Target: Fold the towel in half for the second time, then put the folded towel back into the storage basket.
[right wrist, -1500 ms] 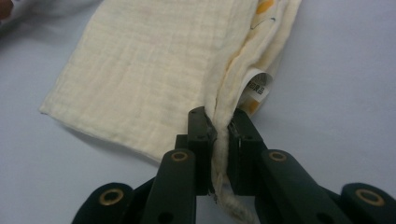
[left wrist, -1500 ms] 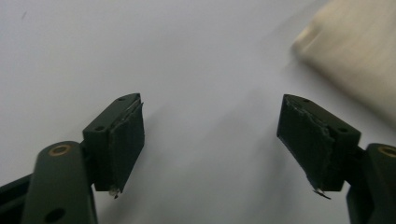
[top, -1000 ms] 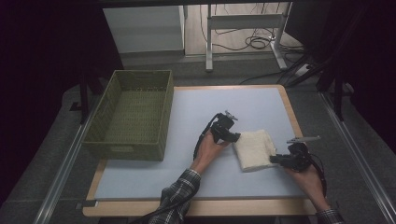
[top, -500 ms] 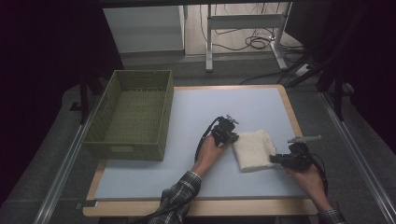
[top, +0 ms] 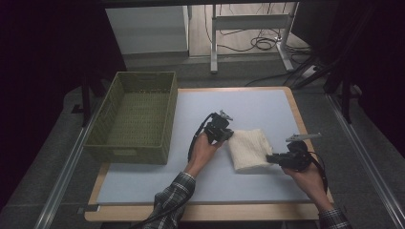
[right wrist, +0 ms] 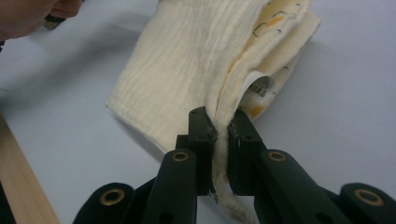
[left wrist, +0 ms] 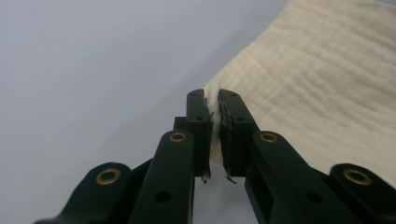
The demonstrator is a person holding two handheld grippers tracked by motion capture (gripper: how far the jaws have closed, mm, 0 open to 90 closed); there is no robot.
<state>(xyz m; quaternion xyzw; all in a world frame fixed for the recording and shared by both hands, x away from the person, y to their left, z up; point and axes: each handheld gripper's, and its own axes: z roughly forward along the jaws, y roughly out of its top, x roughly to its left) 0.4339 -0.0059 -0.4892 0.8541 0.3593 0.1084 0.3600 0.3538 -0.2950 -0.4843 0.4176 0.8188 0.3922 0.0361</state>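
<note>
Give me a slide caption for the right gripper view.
Right gripper clamped on the edge of a folded cream cloth, label tag peeking out, on the pale table.

Both grippers' fingers pinched nearly closed, forearms extended forward.

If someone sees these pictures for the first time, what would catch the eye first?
First, the folded cream cloth on the pale table, right of centre, pinched from both sides: the left gripper, whose jaws have just been closing, bites its left corner, and the right gripper clamps its right edge, where a label peeks out of the folds. Next, the green woven basket standing at the table's left side.
</note>
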